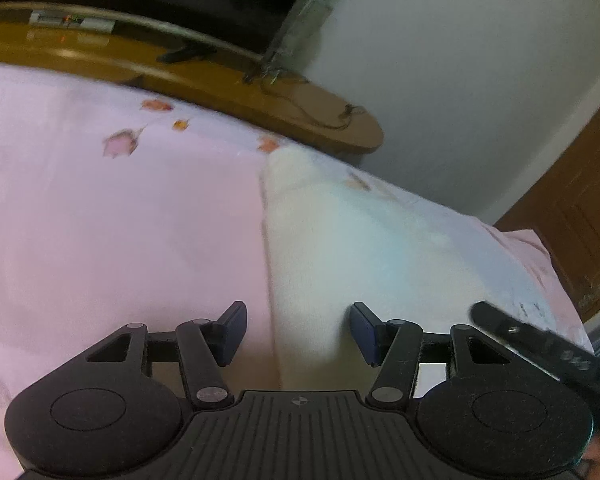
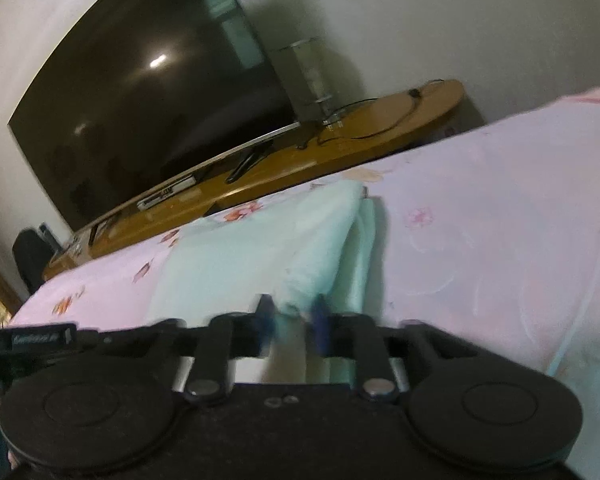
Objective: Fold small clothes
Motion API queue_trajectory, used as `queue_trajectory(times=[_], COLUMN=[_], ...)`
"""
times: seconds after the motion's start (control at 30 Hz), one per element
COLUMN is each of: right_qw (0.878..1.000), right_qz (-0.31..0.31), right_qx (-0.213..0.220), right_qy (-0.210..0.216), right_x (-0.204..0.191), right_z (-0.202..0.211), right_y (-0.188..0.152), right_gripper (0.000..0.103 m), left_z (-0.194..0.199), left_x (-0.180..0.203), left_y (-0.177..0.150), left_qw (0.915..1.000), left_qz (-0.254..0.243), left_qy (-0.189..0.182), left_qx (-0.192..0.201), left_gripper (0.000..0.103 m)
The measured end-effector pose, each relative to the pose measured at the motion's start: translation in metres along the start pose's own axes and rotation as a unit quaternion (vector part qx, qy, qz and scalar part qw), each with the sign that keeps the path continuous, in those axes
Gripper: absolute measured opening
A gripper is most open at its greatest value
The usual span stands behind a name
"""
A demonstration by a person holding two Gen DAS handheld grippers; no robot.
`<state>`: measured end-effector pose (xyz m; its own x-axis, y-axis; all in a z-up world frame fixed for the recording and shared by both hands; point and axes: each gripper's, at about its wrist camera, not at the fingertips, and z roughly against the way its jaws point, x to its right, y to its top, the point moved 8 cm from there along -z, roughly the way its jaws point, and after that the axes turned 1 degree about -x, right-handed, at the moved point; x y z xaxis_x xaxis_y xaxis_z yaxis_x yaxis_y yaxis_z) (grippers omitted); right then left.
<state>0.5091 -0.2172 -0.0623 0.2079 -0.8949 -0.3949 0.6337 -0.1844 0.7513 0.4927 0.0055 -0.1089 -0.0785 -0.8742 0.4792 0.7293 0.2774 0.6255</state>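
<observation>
**Right tongs pinch a fold of pale garment on the bed**

Currently, a pale mint-white garment [image 2: 260, 248] is seen lying on a bed covered by a pink floral sheet [image 1: 100, 208]. In the right wrist view, the right tongs [image 2: 294, 322] are set narrow, and a raised bit of the cloth is caught between the blue pads, though motion blur makes the exact contact hard to judge. Ahead of these tongs, the garment is already doubled, with one layer stacked on another along its right edge. The pinch is probably kept near an edge so that a layer can be lifted and carried over.

In the left wrist view, the left tongs [image 1: 298, 332] are held about halfway apart, with nothing gripped. The garment's left edge runs from between the pads away ahead of them, so the cloth lies under the right-hand pad [image 1: 364, 332] and bare sheet under the left-hand one. That readiness suggests a second corner is to be taken.

Beyond the bed, a wooden TV stand [image 2: 260, 184] and a dark television [image 2: 148, 112] are visible.
</observation>
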Motion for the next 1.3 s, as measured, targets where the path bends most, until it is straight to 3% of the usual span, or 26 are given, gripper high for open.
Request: queue_trajectory(times=[0.1,0.2,0.27,0.4,0.43,0.5,0.7,0.73,0.77,0.87,0.93,1.0,1.07,1.13,1.2,1.3], right_qw=[1.000,0.999,0.999,0.999,0.999,0.997,0.999,0.999,1.000,0.994,0.996,1.000,1.000,1.000,1.000,0.999], right_qz=[-0.009,-0.026,-0.034,-0.041,-0.048,-0.068,-0.049,-0.033,-0.005,0.085,0.055,0.024,-0.002,0.005,0.010,0.013], right_qx=[0.017,-0.037,-0.030,0.001,0.015,0.017,0.004,0.001,0.006,0.054,0.043,-0.018,-0.021,-0.030,-0.024,-0.019], right_qy=[0.004,-0.014,-0.001,0.001,0.009,0.014,0.005,-0.002,-0.002,0.036,0.047,0.002,0.014,0.007,0.006,0.024], right_x=[0.000,0.021,0.023,0.029,0.033,0.044,0.055,0.052,0.045,0.016,0.024,0.051,0.058,0.053,0.044,0.031], right_z=[0.018,-0.009,-0.009,0.007,0.008,-0.003,-0.051,-0.057,-0.059,-0.042,-0.050,-0.077,-0.076,-0.070,-0.053,-0.021], right_y=[0.005,-0.013,-0.008,0.007,0.013,0.023,0.039,0.040,0.041,0.048,0.051,0.037,0.038,0.041,0.044,0.035], right_gripper=[0.015,0.016,0.017,0.042,0.043,0.041,0.039,0.033,0.019,0.011,0.011,0.010,0.009,0.015,0.026,0.029], left_z=[-0.004,-0.009,-0.007,-0.001,-0.004,-0.011,-0.040,-0.041,-0.040,-0.034,-0.040,-0.044,-0.045,-0.040,-0.027,-0.007], left_x=[0.012,0.008,0.004,0.004,0.003,0.002,-0.004,-0.005,-0.007,-0.009,-0.014,-0.016,-0.013,-0.010,-0.002,0.003], left_y=[0.000,-0.002,-0.001,0.013,0.018,0.026,0.036,0.035,0.036,0.034,0.032,0.033,0.035,0.038,0.036,0.020], left_qw=[0.9993,0.9994,0.9994,0.9997,0.9997,0.9998,0.9994,0.9993,0.9992,0.9996,0.9997,0.9996,0.9999,0.9999,0.9996,0.9989], left_qz=[-0.034,-0.024,-0.021,-0.022,-0.022,-0.016,0.012,0.017,0.021,0.007,0.012,0.020,0.003,-0.007,-0.022,-0.033], left_qy=[0.013,0.018,0.020,0.002,0.000,-0.004,-0.031,-0.034,-0.033,-0.024,-0.019,-0.018,-0.010,-0.003,-0.017,-0.033], left_qx=[-0.008,-0.018,-0.018,0.003,0.006,0.007,-0.004,-0.006,-0.001,0.013,0.001,-0.010,-0.014,-0.013,-0.006,-0.007], left_gripper=[0.056,0.056,0.056,0.056,0.056,0.056,0.056,0.056,0.056,0.056,0.056,0.059,0.060,0.060,0.060,0.060])
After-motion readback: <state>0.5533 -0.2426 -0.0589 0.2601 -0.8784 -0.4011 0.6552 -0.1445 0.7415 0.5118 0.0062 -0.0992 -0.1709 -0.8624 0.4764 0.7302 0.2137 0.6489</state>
